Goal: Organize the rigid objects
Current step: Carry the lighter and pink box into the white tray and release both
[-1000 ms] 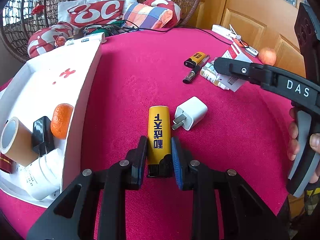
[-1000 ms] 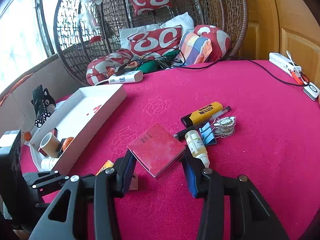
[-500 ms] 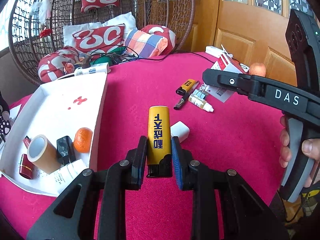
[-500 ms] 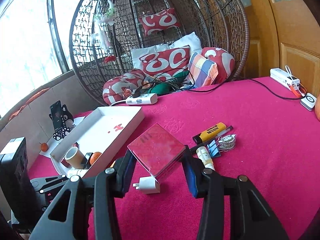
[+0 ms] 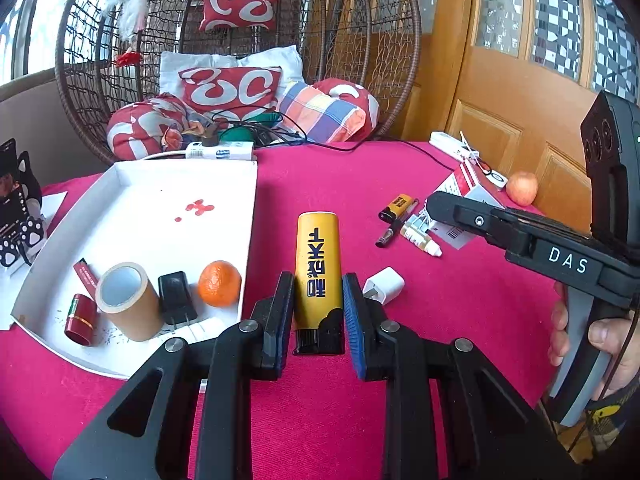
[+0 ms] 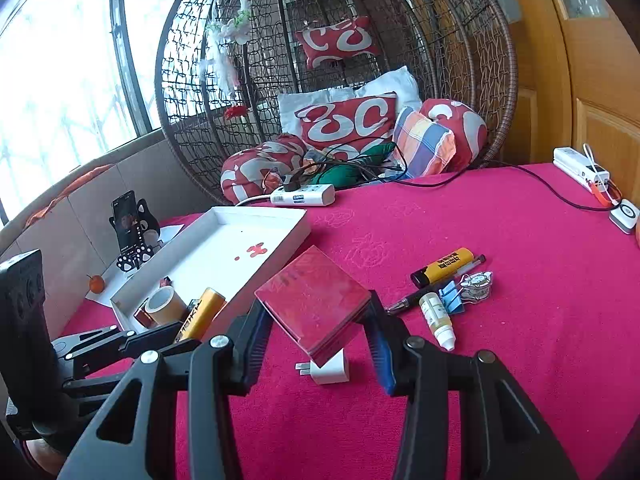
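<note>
My left gripper (image 5: 318, 312) is closed on a yellow lighter (image 5: 318, 272), its two jaws pressed flat against the lighter's lower sides, the black cap end toward me and the rounded yellow end pointing away, lifted above the pink tablecloth (image 5: 320, 420) just right of the white tray (image 5: 248, 240). My right gripper (image 6: 316, 322) is clamped on a red box (image 6: 316, 300), held tilted with one corner toward me, both jaws bearing on its opposite edges; the box hangs over a white charger plug (image 6: 330, 368) that lies on the cloth. Seen from the right wrist, the lighter in my left gripper sits at the tray's near right edge, its tip over the rim. Inside the tray, at its near end, stand a roll of brown tape (image 5: 128, 300), a black adapter (image 5: 176, 296), an orange (image 5: 219, 283) against the right wall, and a small red tube (image 5: 81, 319); the far part of the tray floor carries only a red printed mark. To the right on the cloth lie a second yellow lighter (image 6: 442, 266) beside a dark pen (image 6: 436, 284), a small dropper bottle (image 6: 437, 318), a blue binder clip (image 6: 451, 296) and a keychain charm (image 6: 476, 282), all close together. Farther off, a white power strip (image 6: 304, 195) rests at the table's back edge, with an apple (image 5: 522, 187) near the wooden door.
</note>
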A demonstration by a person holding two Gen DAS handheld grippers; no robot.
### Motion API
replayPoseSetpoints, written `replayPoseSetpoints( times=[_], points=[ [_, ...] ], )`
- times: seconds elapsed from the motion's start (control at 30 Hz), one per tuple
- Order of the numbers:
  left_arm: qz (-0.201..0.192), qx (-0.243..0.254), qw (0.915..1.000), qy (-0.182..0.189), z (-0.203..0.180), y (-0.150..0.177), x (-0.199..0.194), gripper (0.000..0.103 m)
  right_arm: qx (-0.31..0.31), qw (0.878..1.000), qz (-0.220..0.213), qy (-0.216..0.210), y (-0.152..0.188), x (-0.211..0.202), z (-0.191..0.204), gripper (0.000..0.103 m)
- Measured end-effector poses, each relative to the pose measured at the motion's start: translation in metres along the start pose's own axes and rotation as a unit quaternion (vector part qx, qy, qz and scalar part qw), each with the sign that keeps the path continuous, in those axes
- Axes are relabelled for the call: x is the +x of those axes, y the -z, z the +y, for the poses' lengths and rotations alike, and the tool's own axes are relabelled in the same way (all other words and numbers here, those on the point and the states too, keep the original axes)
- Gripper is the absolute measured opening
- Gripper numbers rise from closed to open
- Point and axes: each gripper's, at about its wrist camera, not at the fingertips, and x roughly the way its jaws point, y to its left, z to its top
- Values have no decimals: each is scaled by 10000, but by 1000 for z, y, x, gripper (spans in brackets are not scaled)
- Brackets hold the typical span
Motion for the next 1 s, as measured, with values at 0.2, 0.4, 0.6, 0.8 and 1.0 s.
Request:
replayPoseSetpoints(
  times=[0.2, 0.4, 0.6, 0.8, 1.0],
  points=[
    [-230, -237, 9994, -114, 26, -3, -18, 24, -263, 9996, 14, -31, -4, 4, 23, 45],
    [-449, -472, 9973, -339, 61, -14, -33, 24, -559, 9984, 16, -127, -18, 12, 47, 45],
    [-437, -1068, 9923, -452, 121, -32, -34, 24, -585, 9967, 228, -512, -40, 36, 68, 45],
    [-213, -1728, 9820, -738, 185, -39, -22, 24, -744, 9928, 684, -637, -44, 80, 94, 45],
    [136, -1846, 9779, -971, 208, -35, 4, 24, -914, 9894, 1046, -415, -30, 128, 110, 45]
  ],
)
